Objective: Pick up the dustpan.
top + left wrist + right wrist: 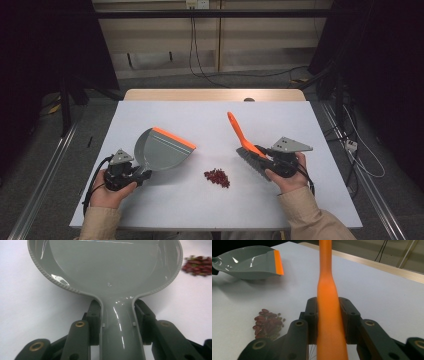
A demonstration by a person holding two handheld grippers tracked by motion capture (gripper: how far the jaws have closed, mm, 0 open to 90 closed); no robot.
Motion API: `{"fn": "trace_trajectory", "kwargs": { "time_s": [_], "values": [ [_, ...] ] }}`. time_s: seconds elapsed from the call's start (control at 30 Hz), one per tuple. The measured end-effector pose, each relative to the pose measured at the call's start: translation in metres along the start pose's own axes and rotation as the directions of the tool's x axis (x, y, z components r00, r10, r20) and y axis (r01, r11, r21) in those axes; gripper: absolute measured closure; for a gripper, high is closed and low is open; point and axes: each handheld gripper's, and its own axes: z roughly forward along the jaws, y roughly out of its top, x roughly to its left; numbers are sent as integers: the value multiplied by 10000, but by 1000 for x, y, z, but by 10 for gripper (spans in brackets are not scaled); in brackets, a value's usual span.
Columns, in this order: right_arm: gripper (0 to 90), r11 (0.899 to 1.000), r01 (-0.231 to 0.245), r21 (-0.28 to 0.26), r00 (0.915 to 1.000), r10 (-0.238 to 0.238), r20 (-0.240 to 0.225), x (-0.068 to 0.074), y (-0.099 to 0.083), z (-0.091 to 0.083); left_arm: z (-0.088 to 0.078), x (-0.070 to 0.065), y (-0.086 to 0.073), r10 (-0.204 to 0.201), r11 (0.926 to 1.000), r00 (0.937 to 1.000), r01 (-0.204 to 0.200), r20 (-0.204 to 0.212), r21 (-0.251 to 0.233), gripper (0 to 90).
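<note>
**Dustpan in one hand, brush in the other, beans in between**

At the bottom of the high view, two hands in tan sleeves come up from the edge. The left hand [106,192] holds the left gripper [134,175] at the lower left. The right hand [286,180] holds the right gripper [263,154] at the lower right.

The left gripper's jaws are closed tight on the handle of a grey dustpan [161,148]. In the left gripper view, the black jaws press on both sides of the handle at the bottom middle, and the pan [105,265] spreads wide across the top. It has an orange lip on its far edge, seen in the high view.

The right gripper's jaws squeeze the orange handle of a brush [245,142]. In the right gripper view the handle [329,305] runs straight up the middle between the jaws. In the high view the dark bristles sit low by the gripper, near the table [210,210].

A small pile of red beans [217,177] lies on the white table, between the two grippers, just below the middle of the high view. It touches neither tool. The beans [197,265] show at the upper right of the left gripper view and at the lower left of the right gripper view [267,323].

Farther back are the table's wooden edge [215,94], then a grey floor with black cables [200,70].
</note>
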Motion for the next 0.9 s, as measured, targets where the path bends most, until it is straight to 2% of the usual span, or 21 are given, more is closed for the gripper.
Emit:
{"fn": "trace_trajectory", "kwargs": {
  "time_s": [0.03, 0.1, 0.17, 0.33, 0.57, 0.7, 0.77, 0.87, 0.9],
  "values": [
    [716, 10000, 16, 12, 10000, -16, -3, 0, 0, 0, 0, -1, 0, -15, 10000, 9999, 15, 119, -5, 632],
    [716, 10000, -11, 46, 10000, 11, 32, 0, 0, 0, -2, -2, 0, 313, 9995, 9991, -316, 298, 71, 632],
    [716, 10000, -18, 39, 10000, 17, 17, 0, -1, 1, -3, -4, 1, 472, 9987, 9974, -482, 551, 174, 632],
    [716, 10000, -65, 66, 10000, 64, 46, 0, -1, 2, -6, -10, 1, 986, 9941, 9924, -1015, 736, 375, 632],
    [716, 9999, -141, 99, 9999, 141, 85, -1, -1, 3, -7, -21, 2, 1626, 9843, 9787, -1696, 1254, 480, 632],
    [716, 9998, -116, 131, 9999, 115, 92, 0, -1, 3, -8, -26, 0, 1962, 9770, 9677, -2066, 1583, 521, 632],
    [716, 9998, -118, 143, 9999, 116, 110, 1, -1, 4, -9, -27, -1, 2118, 9729, 9635, -2238, 1639, 579, 632],
    [716, 9999, -90, 128, 9999, 89, 132, 1, 0, 4, -11, -28, -4, 2192, 9702, 9608, -2331, 1695, 668, 632],
    [716, 9999, -91, 126, 9999, 90, 94, 2, 0, 5, -12, -28, -5, 2293, 9669, 9579, -2445, 1725, 724, 632]
  ]
}}
